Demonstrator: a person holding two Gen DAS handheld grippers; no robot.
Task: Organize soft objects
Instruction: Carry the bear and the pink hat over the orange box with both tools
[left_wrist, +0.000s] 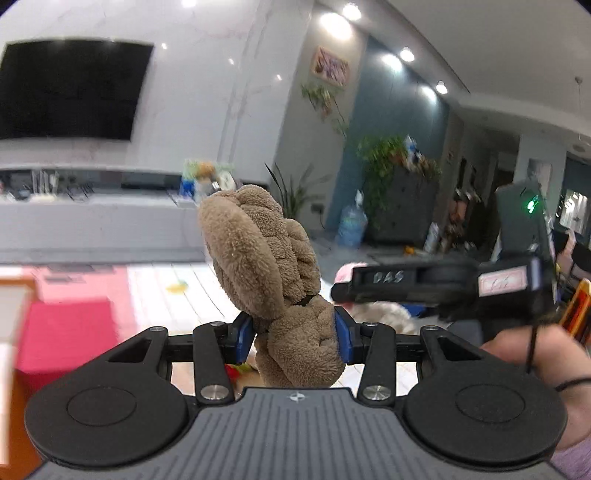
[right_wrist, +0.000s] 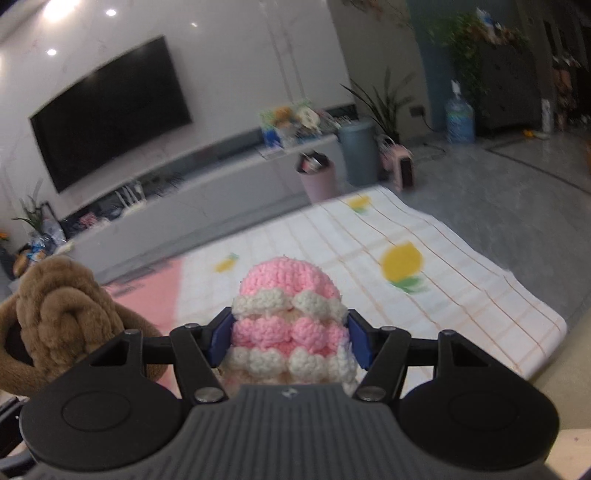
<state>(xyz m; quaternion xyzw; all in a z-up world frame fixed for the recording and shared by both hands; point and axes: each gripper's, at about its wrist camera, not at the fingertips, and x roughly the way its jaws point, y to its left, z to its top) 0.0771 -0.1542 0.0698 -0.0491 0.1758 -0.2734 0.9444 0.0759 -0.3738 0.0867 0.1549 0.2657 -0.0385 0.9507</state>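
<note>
Left gripper: clamped on brown braided plush toy, frame centre. Right gripper: clamped on pink/white crocheted knit item, lower centre. Step: both lifted, mid-carry. Next: needs a drop spot, none evident

Brown plush toy – fuzzy, matt; pink-white toy – chunky crochet yarn.

Home living room, large black wall-mounted television at upper left, long grey low media console beneath, fruit-print white play mat on floor, leafy green houseplants at right
</note>
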